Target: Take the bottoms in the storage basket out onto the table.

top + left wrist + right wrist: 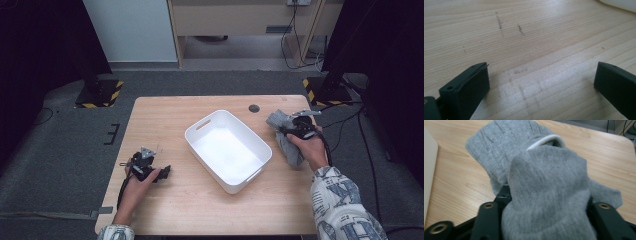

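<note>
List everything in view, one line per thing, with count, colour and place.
table: one, light wood, centre of the floor
tub: one, white, empty, middle of the table
socks: grey bundle, number unclear, table's right edge, between the right gripper's jaws
hole cover: one, dark, table's far right
floor stands: two, black with yellow-striped bases, beyond the table's far corners
left gripper: one, black, jaws wide apart over bare wood, near left
right gripper: one, black, at the socks
sleeves: two, patterned white and grey, bottom edge

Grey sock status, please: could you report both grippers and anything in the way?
Left gripper open, idle on table. Right gripper jaws around grey sock. White bin alongside, path unobstructed.
</note>
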`<state>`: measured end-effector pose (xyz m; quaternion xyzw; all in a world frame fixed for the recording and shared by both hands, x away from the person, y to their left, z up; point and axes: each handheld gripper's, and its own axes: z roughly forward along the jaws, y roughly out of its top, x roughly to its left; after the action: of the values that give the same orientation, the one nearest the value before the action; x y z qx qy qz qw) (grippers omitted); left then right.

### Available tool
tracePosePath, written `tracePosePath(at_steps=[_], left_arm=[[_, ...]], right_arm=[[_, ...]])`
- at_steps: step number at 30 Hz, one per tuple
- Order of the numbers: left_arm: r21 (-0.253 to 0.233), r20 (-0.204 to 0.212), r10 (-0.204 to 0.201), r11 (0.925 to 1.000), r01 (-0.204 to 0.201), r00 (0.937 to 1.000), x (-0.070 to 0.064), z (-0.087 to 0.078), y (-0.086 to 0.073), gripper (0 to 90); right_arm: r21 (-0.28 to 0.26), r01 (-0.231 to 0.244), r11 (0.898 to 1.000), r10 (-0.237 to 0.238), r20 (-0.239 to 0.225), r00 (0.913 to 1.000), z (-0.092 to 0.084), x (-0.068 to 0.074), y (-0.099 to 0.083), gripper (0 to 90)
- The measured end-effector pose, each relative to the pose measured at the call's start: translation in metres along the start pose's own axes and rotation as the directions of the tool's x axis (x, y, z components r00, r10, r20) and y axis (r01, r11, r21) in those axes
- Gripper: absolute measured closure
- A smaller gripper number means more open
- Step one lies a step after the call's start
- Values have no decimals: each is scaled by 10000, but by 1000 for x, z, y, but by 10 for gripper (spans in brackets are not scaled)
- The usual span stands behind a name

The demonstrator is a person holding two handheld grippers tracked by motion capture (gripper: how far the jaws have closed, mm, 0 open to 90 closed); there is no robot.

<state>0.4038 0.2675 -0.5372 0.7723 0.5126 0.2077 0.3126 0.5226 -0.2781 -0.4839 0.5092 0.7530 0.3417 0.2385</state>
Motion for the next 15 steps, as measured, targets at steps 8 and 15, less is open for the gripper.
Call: tracePosePath(at_steps=[8,15], left_arm=[[0,-1,-3,10000,3,10000,0,0,0,0],[0,0,-1,10000,1,10000,0,0,0,0]], right_arm=[[-270,-450,9986,443,-231,9987,-4,1,10,116],[-1220,-580,9908,530,-437,9976,-16,-1,20,110]])
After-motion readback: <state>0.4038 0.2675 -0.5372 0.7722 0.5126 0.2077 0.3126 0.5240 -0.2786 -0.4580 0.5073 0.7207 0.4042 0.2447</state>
